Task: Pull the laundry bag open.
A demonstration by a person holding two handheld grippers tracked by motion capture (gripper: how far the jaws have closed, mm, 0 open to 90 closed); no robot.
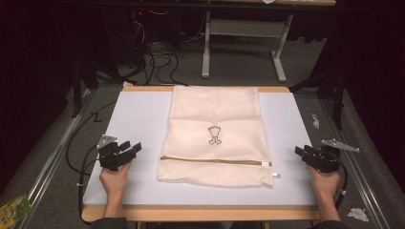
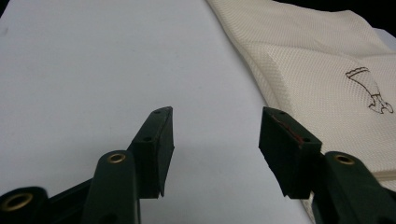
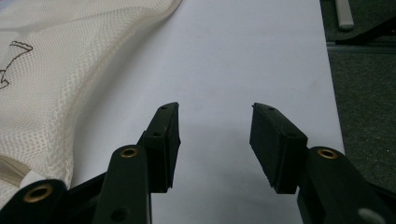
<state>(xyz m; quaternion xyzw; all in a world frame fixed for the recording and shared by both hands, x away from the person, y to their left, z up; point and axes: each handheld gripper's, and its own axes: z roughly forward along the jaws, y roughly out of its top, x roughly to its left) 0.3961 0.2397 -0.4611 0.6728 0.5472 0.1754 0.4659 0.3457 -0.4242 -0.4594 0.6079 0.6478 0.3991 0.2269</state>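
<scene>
Mesh bag: a cream mesh laundry bag (image 1: 215,133) lies flat on the middle of the desk (image 1: 138,114), its long side running away from the person.
Bag print: a small dark outline drawing (image 1: 214,135) sits near the bag's centre.
Bag zip: a brownish zip (image 1: 215,161) runs across the bag close to its near end, with a small white tab (image 1: 275,175) at the bag's right near corner.
Left gripper: the left gripper (image 1: 131,150) is held in the person's left hand (image 1: 114,177) over the desk, left of the bag and apart from it.
Left fingers: in the left gripper view the fingers (image 2: 156,149) stand wide apart with nothing between them but bare desk; the bag's edge lies just to their right.
Right gripper: the right gripper (image 1: 302,153) is held in the right hand (image 1: 324,181) near the desk's right edge, apart from the bag.
Right fingers: the fingers (image 3: 163,144) are spread wide and empty over bare desk, with the bag's mesh off to their left.
</scene>
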